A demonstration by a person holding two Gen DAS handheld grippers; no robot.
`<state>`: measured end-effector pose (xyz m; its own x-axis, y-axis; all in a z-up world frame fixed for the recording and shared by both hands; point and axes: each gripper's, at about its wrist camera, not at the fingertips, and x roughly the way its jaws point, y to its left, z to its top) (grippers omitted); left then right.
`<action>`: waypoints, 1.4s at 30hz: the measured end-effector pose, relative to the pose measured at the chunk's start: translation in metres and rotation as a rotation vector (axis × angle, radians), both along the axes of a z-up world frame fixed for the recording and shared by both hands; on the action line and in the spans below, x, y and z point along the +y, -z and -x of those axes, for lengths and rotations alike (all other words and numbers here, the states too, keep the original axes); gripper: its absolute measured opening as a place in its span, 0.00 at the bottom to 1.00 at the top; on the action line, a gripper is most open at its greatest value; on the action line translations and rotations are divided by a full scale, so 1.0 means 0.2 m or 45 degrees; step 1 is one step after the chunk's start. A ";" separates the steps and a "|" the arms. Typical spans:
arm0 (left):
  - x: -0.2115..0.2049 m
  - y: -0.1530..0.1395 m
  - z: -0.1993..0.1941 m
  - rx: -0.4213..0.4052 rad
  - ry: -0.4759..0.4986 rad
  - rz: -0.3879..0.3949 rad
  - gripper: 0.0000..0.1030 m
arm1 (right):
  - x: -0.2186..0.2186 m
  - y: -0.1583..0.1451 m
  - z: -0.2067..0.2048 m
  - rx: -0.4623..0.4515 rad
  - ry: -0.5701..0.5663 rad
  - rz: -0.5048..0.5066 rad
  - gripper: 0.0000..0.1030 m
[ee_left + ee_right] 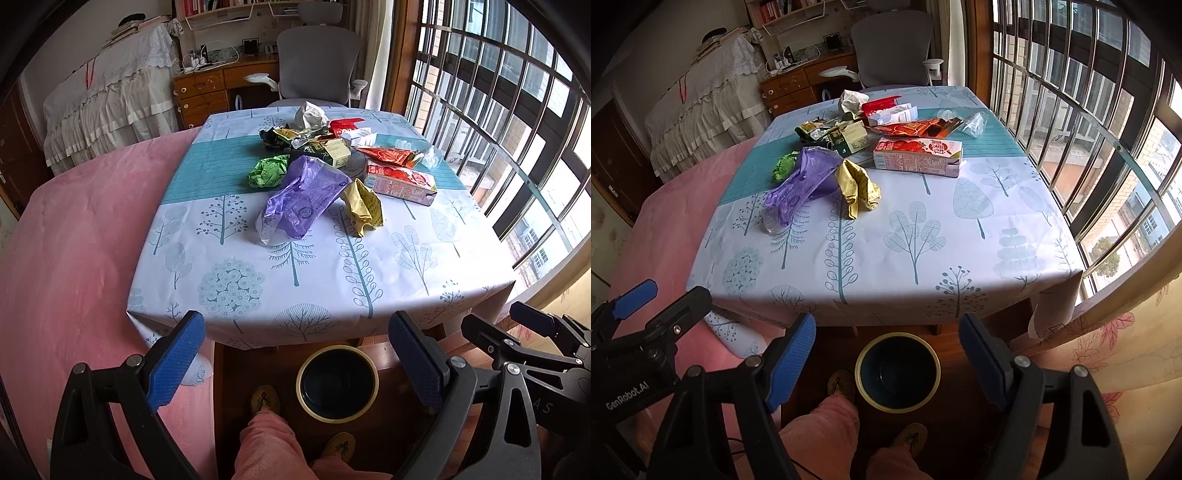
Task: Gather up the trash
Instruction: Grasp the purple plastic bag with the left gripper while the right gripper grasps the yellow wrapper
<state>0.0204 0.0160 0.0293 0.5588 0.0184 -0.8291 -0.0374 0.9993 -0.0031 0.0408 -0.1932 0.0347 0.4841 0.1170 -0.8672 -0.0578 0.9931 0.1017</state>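
Hovering short of the counter's [258, 295] near edge: left hand-held gripper [295, 362], blue pads spread wide apart, clamping nothing. Floating just beside it, right hand-held gripper [886, 358], likewise gaping and carrying nothing.

Standing on the wooden floor below the counter edge, framed between the pads in both views: round trash bin [337, 384] [898, 371], pale yellow rim, dark inside, showing no contents from here.

Lying heaped on the tree-print cloth toward the far half: trash. Sprawling nearest, crumpled purple plastic bag [301, 197] [801, 184], touching a yellow wrapper [364, 206] [858, 186] on its right. Sitting behind the bag, green crumpled wad [269, 171] [783, 166]. Lying on its side to the right, pink-and-red carton [400, 182] [918, 157]. Piling up farther back: green box [334, 150] [849, 138], dark foil wrappers [277, 136], red packet [388, 154] [912, 127], white tissue [310, 114] [851, 99].

Showing at the bottom near the bin: pink trouser leg [266, 443] and slippered feet.
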 end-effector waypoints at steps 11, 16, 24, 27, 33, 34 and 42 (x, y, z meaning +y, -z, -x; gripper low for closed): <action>0.21 -0.03 -0.50 0.051 0.141 -0.022 0.95 | 0.19 0.04 -0.41 0.017 0.012 -0.020 0.76; 0.27 0.09 -0.77 0.182 0.275 0.037 0.95 | 0.25 0.14 -0.66 0.021 0.005 0.020 0.76; 0.23 0.33 -1.07 0.353 0.466 0.026 0.95 | 0.35 0.38 -1.01 0.105 -0.041 0.080 0.62; 0.20 0.39 -1.13 0.398 0.528 0.016 0.95 | 0.36 0.46 -1.08 0.171 -0.041 0.107 0.45; 0.11 0.48 -1.20 0.449 0.618 -0.020 0.95 | 0.32 0.48 -1.07 0.196 0.016 0.086 0.32; 0.11 0.49 -1.21 0.454 0.627 -0.024 0.95 | 0.32 0.48 -1.06 0.195 0.024 0.089 0.32; 0.04 0.56 -1.27 0.458 0.646 -0.065 0.95 | 0.25 0.45 -1.01 0.199 0.124 0.046 0.29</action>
